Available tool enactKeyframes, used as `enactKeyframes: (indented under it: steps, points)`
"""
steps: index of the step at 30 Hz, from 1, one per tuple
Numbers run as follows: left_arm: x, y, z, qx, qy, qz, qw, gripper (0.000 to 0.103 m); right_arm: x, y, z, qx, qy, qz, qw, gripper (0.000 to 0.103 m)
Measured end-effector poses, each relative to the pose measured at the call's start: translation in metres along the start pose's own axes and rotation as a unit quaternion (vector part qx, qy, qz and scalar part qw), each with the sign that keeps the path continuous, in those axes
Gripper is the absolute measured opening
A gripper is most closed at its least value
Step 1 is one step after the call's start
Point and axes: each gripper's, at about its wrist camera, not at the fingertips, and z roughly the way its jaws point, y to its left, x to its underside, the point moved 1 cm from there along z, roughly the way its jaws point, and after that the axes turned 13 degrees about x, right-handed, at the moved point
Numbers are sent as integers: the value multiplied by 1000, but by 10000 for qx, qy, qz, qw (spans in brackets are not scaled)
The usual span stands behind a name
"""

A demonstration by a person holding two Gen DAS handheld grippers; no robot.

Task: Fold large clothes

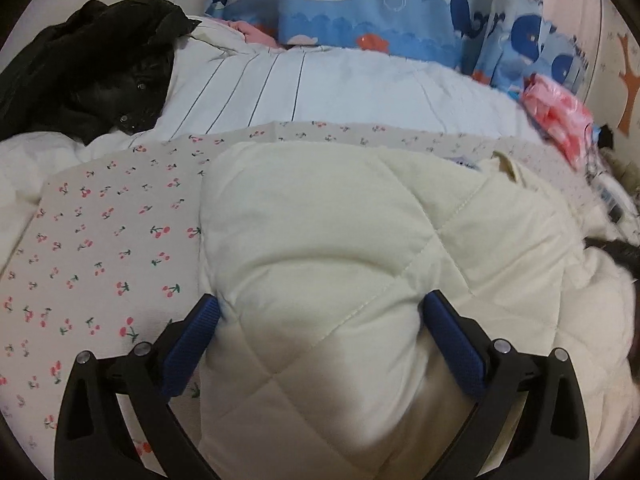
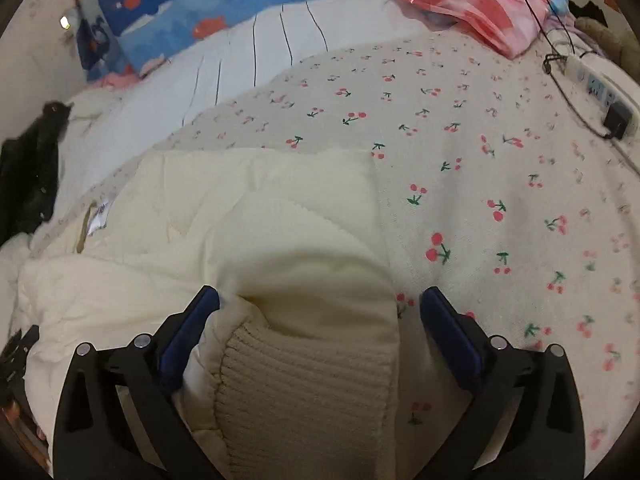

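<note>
A cream quilted jacket (image 1: 360, 240) lies on the cherry-print sheet (image 1: 100, 240). My left gripper (image 1: 320, 308) stands wide open over it, pointing down. A puffed part of the jacket bulges up between the blue pads, which rest against the fabric without pinching it. In the right wrist view, a sleeve of the jacket (image 2: 240, 208) with a ribbed knit cuff (image 2: 308, 380) lies between the fingers of my right gripper (image 2: 320, 300). That gripper is wide open. Its left pad touches the fabric and its right pad stands clear over the sheet.
A black garment (image 1: 80, 68) is heaped at the far left. Behind are a white striped duvet (image 1: 320, 88) and whale-print bedding (image 1: 360, 4). A pink plastic bag (image 2: 472, 0) and a power strip (image 2: 600, 88) with a plug and cable lie at the far right.
</note>
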Motion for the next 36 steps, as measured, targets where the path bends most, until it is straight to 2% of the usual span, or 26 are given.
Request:
enactKeyframes:
  steps: [1,3,5,6,7,8,9,10,11,12,13,15,17,19,23,24,25,27,28,31,34,36]
  points:
    - [0,1,-2,-35,113,-39,9999,98,3,-13,-28,-327,-310,425,9981,96]
    - [-2,-1,-21,-171,226,-148,9995,97,18,-25,-62,-599,-894,577,9925,96]
    - [1,-9,-60,-325,-238,29,9992,97,31,-29,-76,-259,-1052,125,9940,96]
    - [3,-12,-70,-348,-344,125,9987,97,35,-30,-71,-92,-924,-21,9957,96]
    - [6,-15,-81,-392,-424,292,9979,97,40,-32,-53,170,-531,-141,9983,96]
    - [9,-15,-82,-454,-432,401,9972,97,48,-34,-35,222,-112,-172,9995,97]
    - [14,-12,-78,-582,-348,533,9963,97,52,-35,-22,118,32,-142,9998,97]
    - [23,-1,-59,-836,88,634,9944,97,53,-39,-23,1,-62,-84,9999,97]
    - [32,10,-46,-787,422,585,9943,98,47,-45,-28,-202,51,119,9997,97]
    - [37,24,-46,-492,465,277,9973,98,45,-51,-33,-382,121,335,9986,97]
    - [37,40,-56,-250,490,-308,9980,97,44,-57,-38,-580,162,525,9968,97]
    - [34,61,-81,-119,419,-962,9944,97,49,-75,-59,-1031,179,688,9921,97]
    - [36,75,-118,78,205,-1085,9939,97,66,-90,-79,-1261,279,495,9904,97]
    - [48,89,-150,146,241,-1076,9938,97,87,-105,-94,-1390,418,360,9888,97]
    - [98,107,-182,493,920,-1235,9868,97,154,-157,-122,-2072,906,579,9724,97]
    - [110,109,-185,653,1121,-1312,9828,97,170,-168,-131,-2285,961,668,9665,97]
    - [132,109,-189,918,1406,-1464,9749,97,182,-173,-140,-2445,1001,726,9617,97]
    - [157,106,-191,1245,1699,-1629,9639,97,211,-188,-158,-2903,1133,861,9463,97]
    - [173,98,-195,1386,1819,-1579,9606,97,222,-190,-166,-3037,1190,878,9412,97]
    - [198,69,-210,1546,1999,-1211,9599,97,248,-195,-178,-3362,1403,793,9279,97]
    - [214,40,-223,1863,2265,-916,9516,97,274,-191,-194,-3888,1618,796,9035,97]
    - [219,27,-230,1950,2361,-764,9489,97,288,-183,-198,-4112,1777,734,8911,97]
